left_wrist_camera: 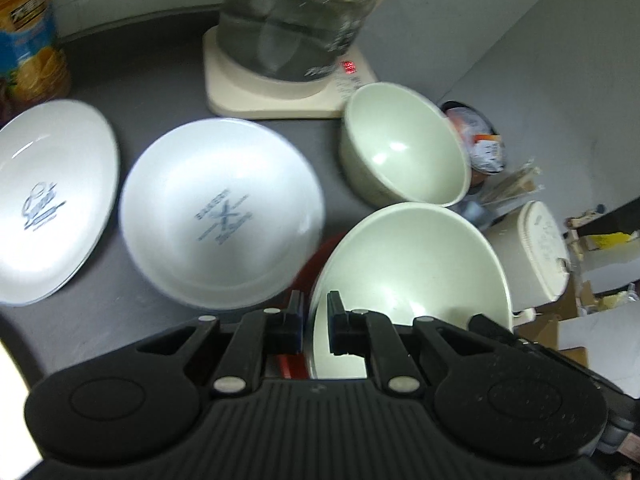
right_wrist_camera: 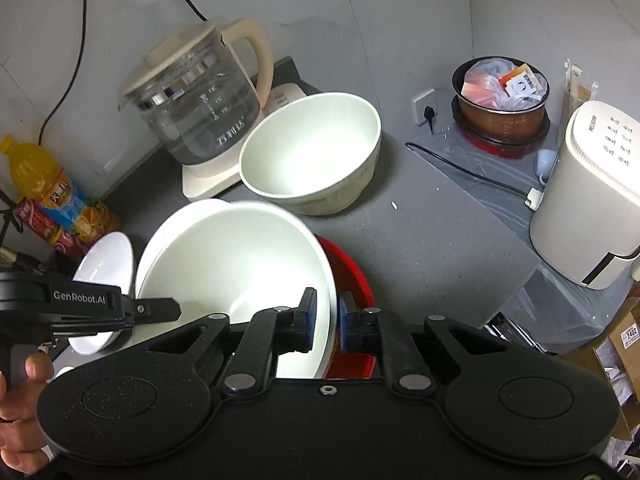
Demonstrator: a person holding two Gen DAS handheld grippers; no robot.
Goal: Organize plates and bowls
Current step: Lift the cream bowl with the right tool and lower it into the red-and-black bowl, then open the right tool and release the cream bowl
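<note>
My left gripper (left_wrist_camera: 313, 322) is shut on the near rim of a pale green bowl (left_wrist_camera: 412, 264). My right gripper (right_wrist_camera: 327, 322) is shut on the right rim of the same bowl (right_wrist_camera: 236, 264), which is held above a red plate (right_wrist_camera: 352, 268). A second pale green bowl (left_wrist_camera: 404, 148) stands behind it, next to the kettle; it also shows in the right wrist view (right_wrist_camera: 316, 156). Two white printed plates lie to the left, one in the middle (left_wrist_camera: 222, 216) and one at the far left (left_wrist_camera: 48, 200).
A glass kettle (right_wrist_camera: 196, 108) on a cream base stands at the back of the dark counter (right_wrist_camera: 420, 220). A juice bottle (right_wrist_camera: 52, 192) is at the left. A white appliance (right_wrist_camera: 592, 200) and a pot of packets (right_wrist_camera: 500, 96) sit beyond the counter's right edge.
</note>
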